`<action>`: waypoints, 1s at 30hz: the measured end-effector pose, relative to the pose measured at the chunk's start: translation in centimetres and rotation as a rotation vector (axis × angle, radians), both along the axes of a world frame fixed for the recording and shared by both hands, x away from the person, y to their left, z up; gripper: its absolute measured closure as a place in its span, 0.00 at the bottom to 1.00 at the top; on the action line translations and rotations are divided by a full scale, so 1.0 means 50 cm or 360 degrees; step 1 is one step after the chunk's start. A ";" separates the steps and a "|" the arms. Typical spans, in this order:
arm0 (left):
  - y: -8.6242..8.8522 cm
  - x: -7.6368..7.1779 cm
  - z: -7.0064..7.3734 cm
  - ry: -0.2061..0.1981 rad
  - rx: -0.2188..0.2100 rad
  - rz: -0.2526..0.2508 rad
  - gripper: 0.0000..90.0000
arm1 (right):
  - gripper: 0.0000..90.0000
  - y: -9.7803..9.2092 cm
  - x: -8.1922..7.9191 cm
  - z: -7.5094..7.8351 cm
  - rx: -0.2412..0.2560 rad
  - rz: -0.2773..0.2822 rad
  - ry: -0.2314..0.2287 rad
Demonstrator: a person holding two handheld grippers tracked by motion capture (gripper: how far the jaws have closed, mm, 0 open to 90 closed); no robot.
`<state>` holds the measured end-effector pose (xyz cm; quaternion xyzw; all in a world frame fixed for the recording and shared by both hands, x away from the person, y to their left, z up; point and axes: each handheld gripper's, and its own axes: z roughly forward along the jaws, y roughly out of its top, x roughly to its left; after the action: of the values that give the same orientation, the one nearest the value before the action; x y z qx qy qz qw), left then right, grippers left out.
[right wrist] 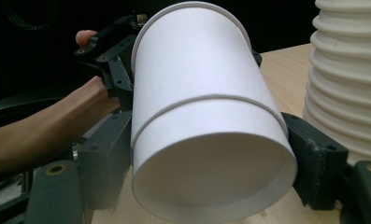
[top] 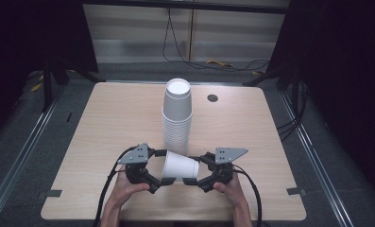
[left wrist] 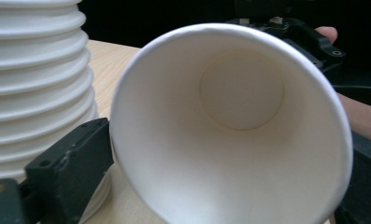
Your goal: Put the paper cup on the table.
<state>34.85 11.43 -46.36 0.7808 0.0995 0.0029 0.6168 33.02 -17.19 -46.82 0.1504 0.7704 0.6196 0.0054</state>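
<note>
Both claws grip one cup (top: 180, 166) lying sideways: left claw (top: 157, 171) at its rim, right claw (top: 196, 169) at its base, before the stack (top: 177, 118) on the tabletop (top: 114, 118).

Count from my station: one bench (top: 114, 123). One tall stack of white paper cups (top: 177, 116) standing on it; rims too tightly nested for me to count cups in stack. Loose cups (top: 180, 166): right gripper view shows two nested, one rim partway along the other's wall, lying sideways. Tongs: two, left tongs (top: 159, 170) and right tongs (top: 195, 169). One dark round grommet (top: 212, 98) in bench top.
</note>
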 end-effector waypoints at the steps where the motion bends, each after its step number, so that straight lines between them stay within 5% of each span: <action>1: -0.001 0.000 0.001 -0.0003 0.0017 0.0016 0.04 | 0.27 0.000 0.000 0.000 -0.0002 0.0001 -0.0011; 16: -0.003 0.004 0.005 0.0010 0.0005 -0.0073 0.09 | 0.26 0.002 -0.001 -0.001 -0.0009 0.0032 -0.0008; 30: 0.009 0.001 0.013 -0.0004 0.0066 -0.0028 0.13 | 0.16 -0.004 -0.002 -0.003 -0.0002 -0.0058 -0.0024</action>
<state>34.91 11.87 -45.72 0.7941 0.0918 0.0006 0.6007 32.94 -17.41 -46.97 0.1597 0.7678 0.6200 0.0227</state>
